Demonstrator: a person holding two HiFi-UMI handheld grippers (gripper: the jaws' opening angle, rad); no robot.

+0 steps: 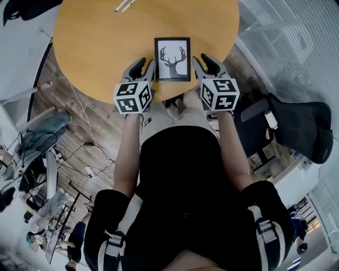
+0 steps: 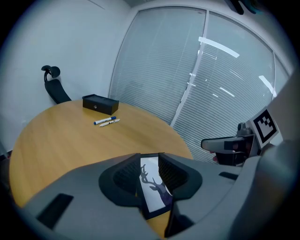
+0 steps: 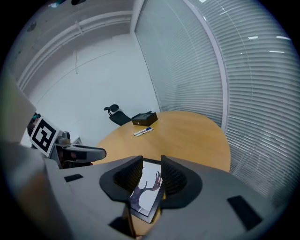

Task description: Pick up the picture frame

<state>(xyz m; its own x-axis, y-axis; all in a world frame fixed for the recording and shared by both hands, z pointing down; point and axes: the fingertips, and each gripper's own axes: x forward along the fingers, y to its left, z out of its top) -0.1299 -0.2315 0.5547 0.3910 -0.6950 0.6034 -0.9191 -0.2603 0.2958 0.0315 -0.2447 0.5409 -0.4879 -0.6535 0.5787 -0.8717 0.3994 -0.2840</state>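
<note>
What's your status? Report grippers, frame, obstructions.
Left gripper and right gripper open, flanking the picture frame. It lies flat on table, near edge, not gripped. Markers and black box far side, nothing in the way.

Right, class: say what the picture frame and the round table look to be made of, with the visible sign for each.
Picture frame: thin, flat black border, matte; painted wood or plastic, the look leaves it open. Table: wood or wood-look laminate, smooth satin finish; even honey colour with a soft sheen from the light.
</note>
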